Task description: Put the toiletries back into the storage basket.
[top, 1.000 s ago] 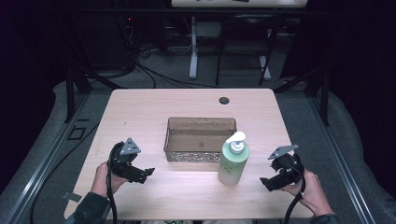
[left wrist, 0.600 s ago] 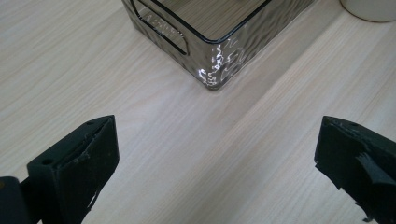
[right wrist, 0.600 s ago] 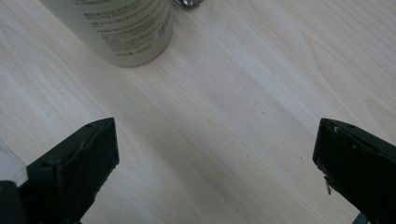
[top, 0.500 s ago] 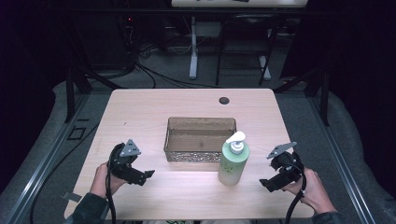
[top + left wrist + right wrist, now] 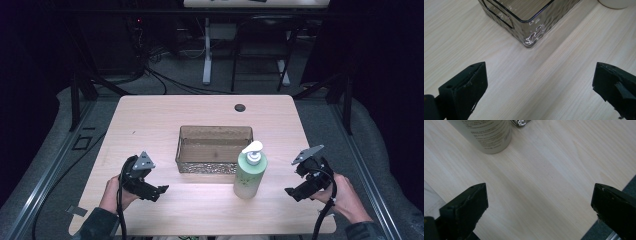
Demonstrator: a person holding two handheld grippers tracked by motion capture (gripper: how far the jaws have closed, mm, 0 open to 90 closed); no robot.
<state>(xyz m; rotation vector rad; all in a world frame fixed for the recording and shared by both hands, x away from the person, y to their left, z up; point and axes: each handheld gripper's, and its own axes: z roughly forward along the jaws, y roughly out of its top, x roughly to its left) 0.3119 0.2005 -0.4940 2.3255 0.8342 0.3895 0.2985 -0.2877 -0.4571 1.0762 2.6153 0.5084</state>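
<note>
The table [image 5: 150, 125] is pale wood with a fine straight grain, rectangular with rounded corners. A smoky clear plastic bin [image 5: 214, 150] with a rippled, glossy wall stands ahead of the left gripper [image 5: 150, 191] and to its right. Just ahead and left of the right gripper [image 5: 296, 192] stands a pump bottle [image 5: 249, 172]: a round, pale green, frosted body with a white pump head, upright, touching or nearly touching the bin's near right corner.

The left gripper view brings out the bin's wavy surface [image 5: 534, 32] and its dark rim, with highlights on the rounded corner; the bottle's pale base [image 5: 616, 3] peeks in at the top right. The right gripper view shows small printed text on the bottle [image 5: 489, 133], which the high view cannot resolve, and the table edge by the right jaw.

Both grippers have blocky matte black jaws, spread wide apart with bare wood between them, holding nothing.
</note>
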